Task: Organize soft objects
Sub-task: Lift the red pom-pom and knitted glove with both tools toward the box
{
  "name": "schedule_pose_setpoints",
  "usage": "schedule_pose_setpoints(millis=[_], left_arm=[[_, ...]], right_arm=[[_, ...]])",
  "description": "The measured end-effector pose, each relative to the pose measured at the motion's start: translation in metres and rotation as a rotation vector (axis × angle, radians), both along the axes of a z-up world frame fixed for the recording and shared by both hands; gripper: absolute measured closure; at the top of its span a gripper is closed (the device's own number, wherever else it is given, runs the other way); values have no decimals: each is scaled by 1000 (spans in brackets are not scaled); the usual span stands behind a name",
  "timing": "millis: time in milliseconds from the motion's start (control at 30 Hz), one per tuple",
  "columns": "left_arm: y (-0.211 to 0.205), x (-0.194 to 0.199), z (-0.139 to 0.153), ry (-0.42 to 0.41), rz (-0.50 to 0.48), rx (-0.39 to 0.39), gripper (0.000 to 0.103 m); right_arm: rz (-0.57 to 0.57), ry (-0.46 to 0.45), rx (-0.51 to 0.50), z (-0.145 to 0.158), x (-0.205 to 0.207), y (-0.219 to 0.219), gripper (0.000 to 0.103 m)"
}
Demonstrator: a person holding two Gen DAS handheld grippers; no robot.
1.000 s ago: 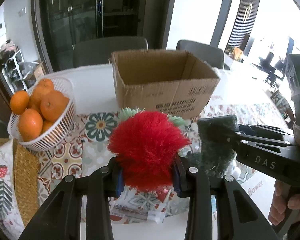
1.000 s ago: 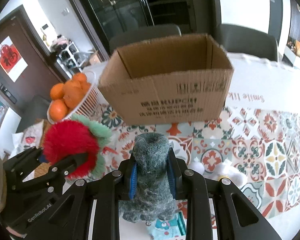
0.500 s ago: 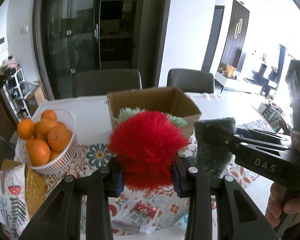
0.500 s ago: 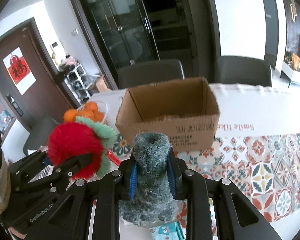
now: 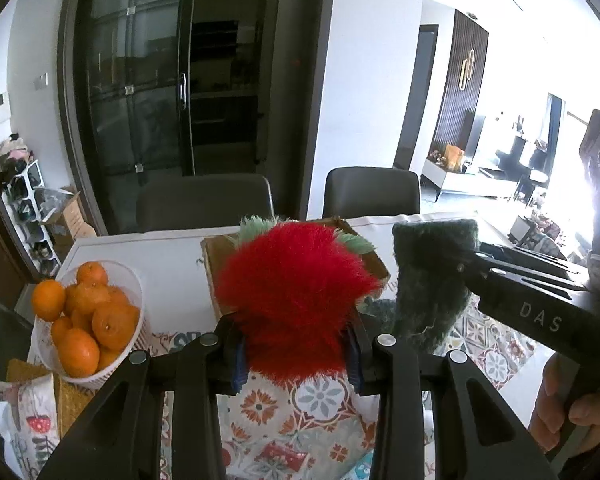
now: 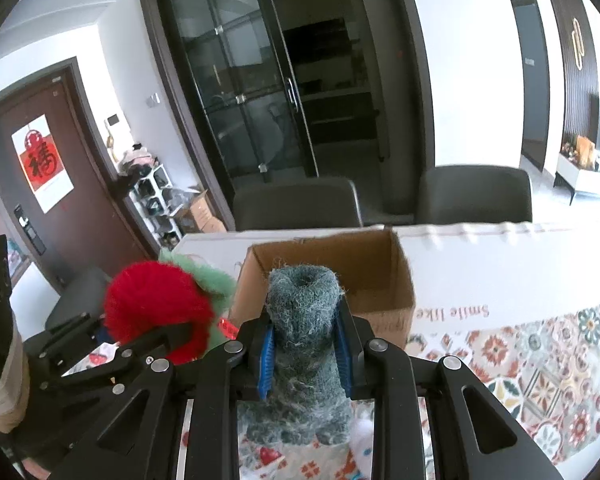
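My left gripper [image 5: 296, 354] is shut on a fluffy red plush with a green fringe [image 5: 296, 292], held high above the table. My right gripper [image 6: 303, 350] is shut on a dark green woolly tube-shaped soft object [image 6: 300, 328]. The two grippers are side by side; the red plush shows in the right wrist view [image 6: 156, 312] and the green object in the left wrist view [image 5: 432, 280]. An open cardboard box [image 6: 364, 272] stands on the table beyond both, partly hidden behind the plush in the left wrist view [image 5: 214, 264].
A white basket of oranges [image 5: 88, 320] stands at the left. A patterned tablecloth [image 6: 540, 352] covers the near table. Snack packets [image 5: 24, 420] lie at the near left. Two grey chairs [image 5: 204, 200] stand behind the table.
Both grippers have risen well above the table with their soft objects still held. The box and the orange basket now look smaller and lower in view.
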State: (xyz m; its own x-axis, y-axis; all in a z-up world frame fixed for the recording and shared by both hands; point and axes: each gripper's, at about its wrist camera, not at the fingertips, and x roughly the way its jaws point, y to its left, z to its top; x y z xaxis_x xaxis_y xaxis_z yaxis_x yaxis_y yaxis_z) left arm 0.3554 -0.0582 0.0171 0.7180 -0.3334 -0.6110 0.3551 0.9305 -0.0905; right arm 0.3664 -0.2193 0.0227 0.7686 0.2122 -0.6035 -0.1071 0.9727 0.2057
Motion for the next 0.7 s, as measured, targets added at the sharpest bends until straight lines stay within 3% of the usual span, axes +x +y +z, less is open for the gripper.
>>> schedule_pose_setpoints(millis=[367,700], left_arm=[[-9,36,11,-1,-2,-6,66],[-19,76,10,22,4,19,66]], right_arm=[[-3,-38,-19,19,36,-5,76],[-17,-37,-20,17,79,-13,76]])
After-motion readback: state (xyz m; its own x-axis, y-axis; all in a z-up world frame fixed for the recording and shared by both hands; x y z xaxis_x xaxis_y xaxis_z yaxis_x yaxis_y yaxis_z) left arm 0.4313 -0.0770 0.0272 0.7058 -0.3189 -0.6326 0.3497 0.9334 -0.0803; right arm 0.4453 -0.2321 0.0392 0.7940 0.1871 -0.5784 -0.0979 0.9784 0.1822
